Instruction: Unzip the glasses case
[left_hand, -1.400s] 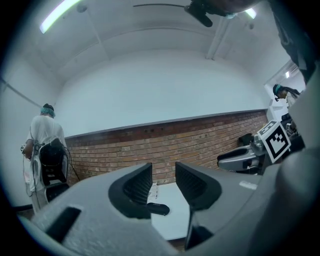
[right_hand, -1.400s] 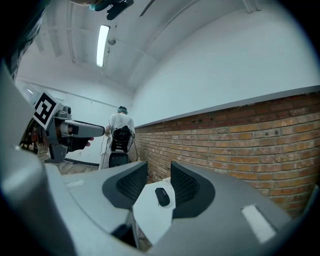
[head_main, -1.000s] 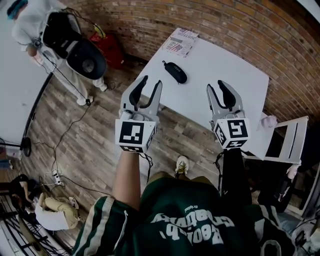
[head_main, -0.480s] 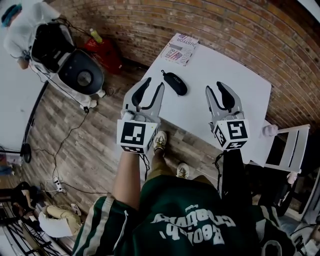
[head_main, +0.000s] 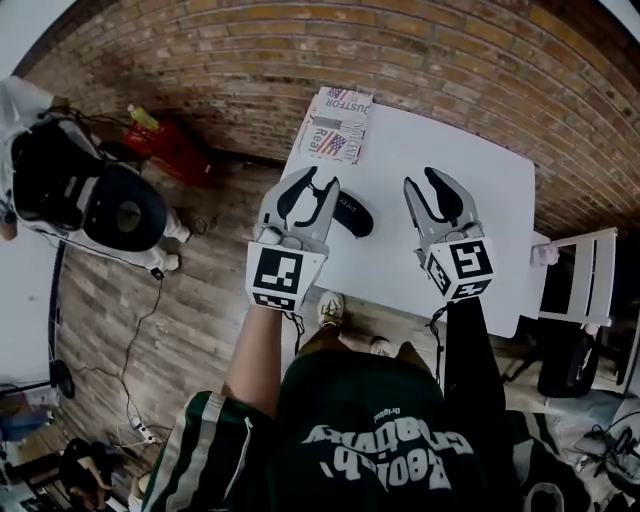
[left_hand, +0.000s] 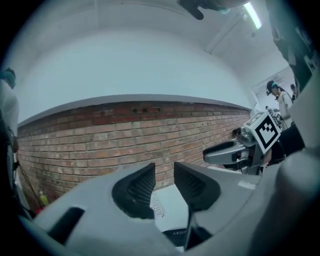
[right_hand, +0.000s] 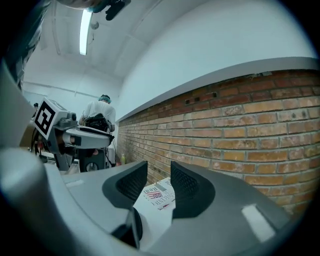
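Moved in over white surface (head_main: 450, 150) since a sec ago. Left hand-held gripper (head_main: 320, 185): jaws closing w/ nothing btwn, near black glasses case (head_main: 352, 215) at surface's left side. Right hand-held gripper (head_main: 425, 183): half-open, empty. Approach only; zip untouched, grasp probably next.

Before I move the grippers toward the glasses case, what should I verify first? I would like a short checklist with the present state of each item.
1. Glasses case lies on the table: ok.
2. Left gripper empty: ok, its jaws are closing with nothing between them.
3. Right gripper open and empty: ok.
4. Zipper pull located: cannot tell, too small to make out.
5. Case steadied by one gripper: not ok, neither grips it.
6. Magazine lies apart from the case: ok.
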